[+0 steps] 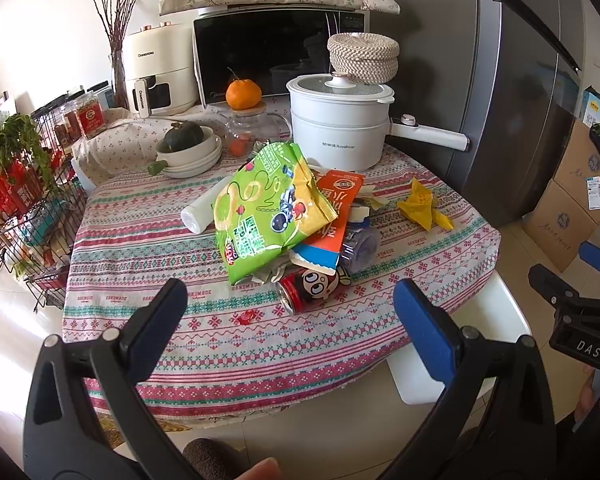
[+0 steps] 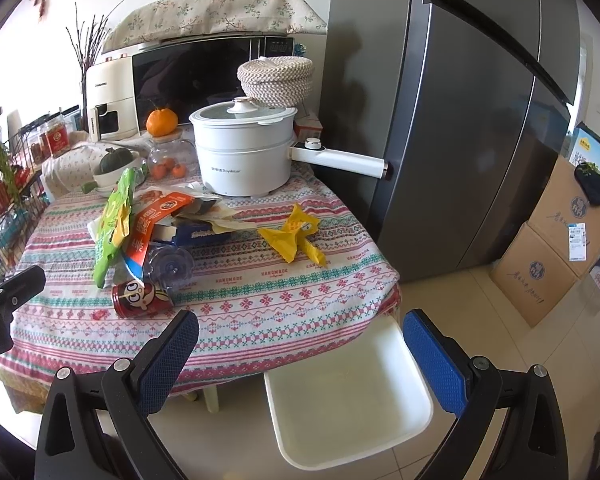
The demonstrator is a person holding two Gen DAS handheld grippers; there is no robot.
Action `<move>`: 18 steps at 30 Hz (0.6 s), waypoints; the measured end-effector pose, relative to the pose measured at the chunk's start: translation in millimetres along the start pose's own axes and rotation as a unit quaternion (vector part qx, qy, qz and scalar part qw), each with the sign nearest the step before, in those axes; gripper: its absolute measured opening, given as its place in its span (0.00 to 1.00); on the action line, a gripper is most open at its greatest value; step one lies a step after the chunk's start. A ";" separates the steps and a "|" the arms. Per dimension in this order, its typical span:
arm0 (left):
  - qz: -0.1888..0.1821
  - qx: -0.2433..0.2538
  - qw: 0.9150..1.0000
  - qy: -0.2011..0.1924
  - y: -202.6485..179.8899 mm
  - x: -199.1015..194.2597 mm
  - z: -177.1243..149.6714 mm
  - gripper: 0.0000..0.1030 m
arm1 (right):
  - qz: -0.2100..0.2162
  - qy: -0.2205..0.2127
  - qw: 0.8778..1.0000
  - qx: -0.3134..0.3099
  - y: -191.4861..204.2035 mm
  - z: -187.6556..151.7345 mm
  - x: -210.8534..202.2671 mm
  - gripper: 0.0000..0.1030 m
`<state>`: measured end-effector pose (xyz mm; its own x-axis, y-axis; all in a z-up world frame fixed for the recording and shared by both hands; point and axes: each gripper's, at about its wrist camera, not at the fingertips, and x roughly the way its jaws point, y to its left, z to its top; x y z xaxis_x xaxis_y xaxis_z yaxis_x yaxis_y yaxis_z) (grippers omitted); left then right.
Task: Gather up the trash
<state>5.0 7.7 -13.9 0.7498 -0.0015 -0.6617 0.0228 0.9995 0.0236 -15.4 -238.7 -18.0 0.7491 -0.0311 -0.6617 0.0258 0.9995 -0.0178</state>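
Both tongs are spread wide with nothing between them: our left tongs (image 1: 290,306) hang over the near edge of the table (image 1: 260,356), and our right tongs (image 2: 300,338) sit off its corner, above a white stool (image 2: 348,404) tucked beside it. Biggest thing around is the grey fridge (image 2: 460,120) just past the table, then the microwave (image 1: 268,56) and a white electric pot (image 1: 332,124) at the back. We see the trash heaped mid-table: a green snack bag (image 1: 260,208) on top, an orange packet (image 1: 336,216) under it, a clear plastic bottle (image 2: 170,266) lying beside those, and a red can (image 1: 304,290) on its side at the front of the pile. Yellow wrapper (image 2: 294,236) lies apart to the right, and a tiny red candy wrapper (image 1: 246,317) rests near the can.
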 end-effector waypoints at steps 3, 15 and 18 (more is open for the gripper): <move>-0.021 -0.012 1.000 0.010 6.1 2.9 2.9 0.99 | 0.010 0.007 1.000 0.001 1.4 -1.6 2.8 1.00; -0.036 0.015 0.997 0.062 24.7 80.8 27.2 0.98 | 0.076 0.071 0.994 0.021 0.6 42.9 32.2 1.00; -0.040 0.017 0.997 0.060 15.2 95.8 25.6 0.98 | 0.067 0.067 0.995 0.037 -1.1 50.3 47.8 1.00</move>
<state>94.1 21.9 -57.8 0.6599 -0.0744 -0.7477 0.1034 0.9946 -0.0077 53.7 -241.5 -11.9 0.6549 0.1085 -0.7479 -0.0167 0.9915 0.1292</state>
